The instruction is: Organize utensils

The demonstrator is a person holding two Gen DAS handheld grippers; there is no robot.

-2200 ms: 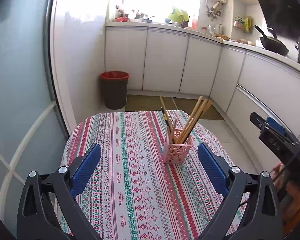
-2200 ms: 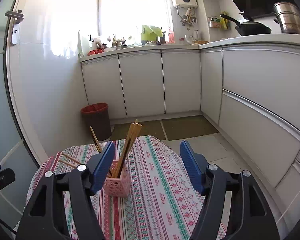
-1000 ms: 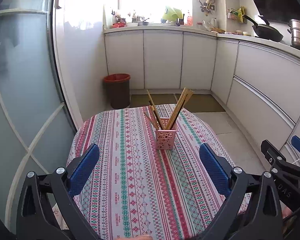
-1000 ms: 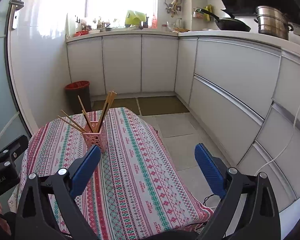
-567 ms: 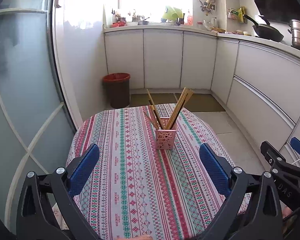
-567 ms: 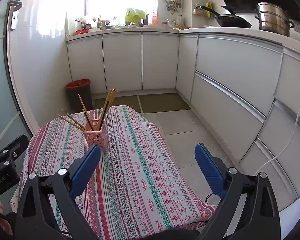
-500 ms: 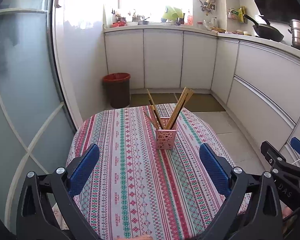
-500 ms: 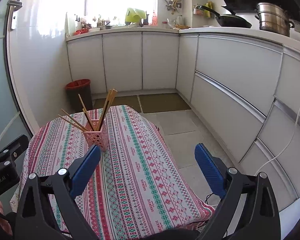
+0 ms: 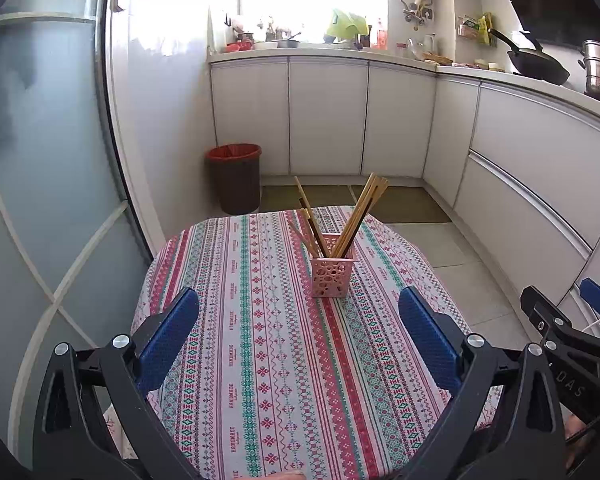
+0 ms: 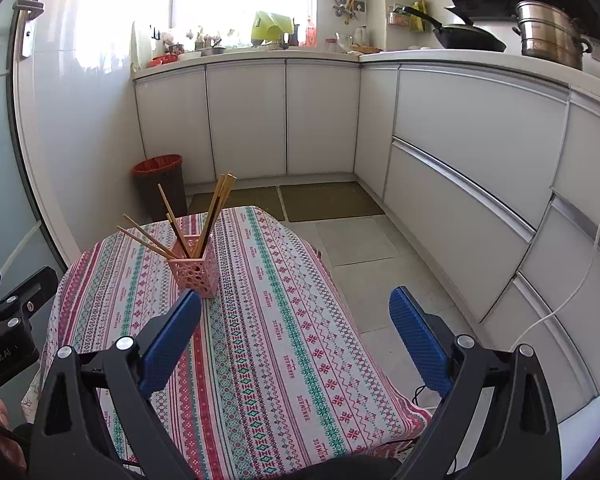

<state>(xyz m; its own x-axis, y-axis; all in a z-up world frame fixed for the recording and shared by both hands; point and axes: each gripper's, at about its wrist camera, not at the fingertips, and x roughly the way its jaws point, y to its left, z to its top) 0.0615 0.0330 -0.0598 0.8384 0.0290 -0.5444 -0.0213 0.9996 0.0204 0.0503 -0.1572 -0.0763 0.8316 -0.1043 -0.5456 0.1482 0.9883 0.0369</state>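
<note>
A pink perforated holder [image 9: 332,271] stands on a table with a striped patterned cloth [image 9: 260,320]. Several wooden chopsticks [image 9: 360,212] stand in it, leaning left and right. The holder also shows in the right wrist view [image 10: 195,271] with the chopsticks [image 10: 214,212]. My left gripper [image 9: 299,322] is open and empty, held back from the holder near the table's front edge. My right gripper [image 10: 295,326] is open and empty, to the right of the holder and above the table's right side.
White kitchen cabinets [image 9: 328,116] run along the back and right. A dark bin with a red liner [image 9: 233,178] stands on the floor behind the table. A glass door [image 9: 40,160] is at the left. The right gripper's body [image 9: 572,344] shows at the right edge.
Both grippers pulled back and up from the holder between 2.2 s and 1.0 s ago. Since then nothing has visibly moved.
</note>
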